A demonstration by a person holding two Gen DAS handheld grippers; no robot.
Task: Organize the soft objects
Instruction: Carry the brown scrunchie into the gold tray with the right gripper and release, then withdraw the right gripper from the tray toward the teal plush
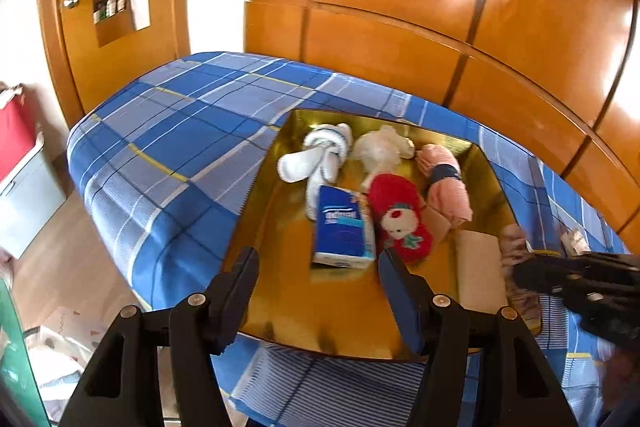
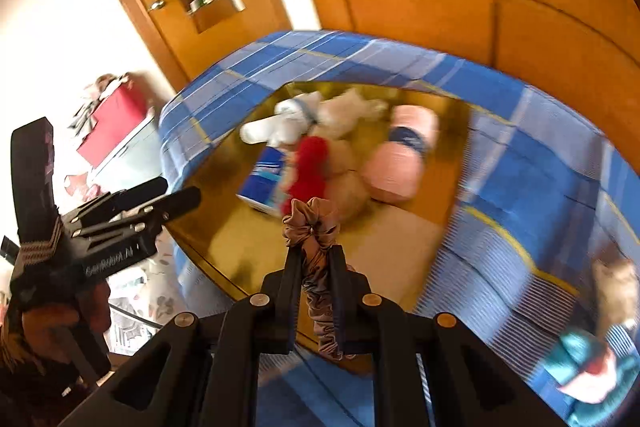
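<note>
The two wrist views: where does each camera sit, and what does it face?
Left wrist: on the left tongs, open and empty, facing down at the gold tray on the bed.
Right wrist: on the right tongs, shut on a scrunchie, facing the same tray; a hand shows left.
Shared: tray, tissue pack, red sock.

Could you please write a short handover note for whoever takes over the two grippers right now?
Right gripper: shut on a brownish scrunchie, held above the near part of the gold tray.
Left gripper: open, empty, hovering over the tray's near edge.
In the tray: knotted white socks, white plush toy, red sock with a bear face, pink rolled cloth, blue tissue pack.
Done: those five are in the tray.
Left: set the scrunchie in the tray. Some items lie on the plaid bed to the right, too blurred to identify.
</note>
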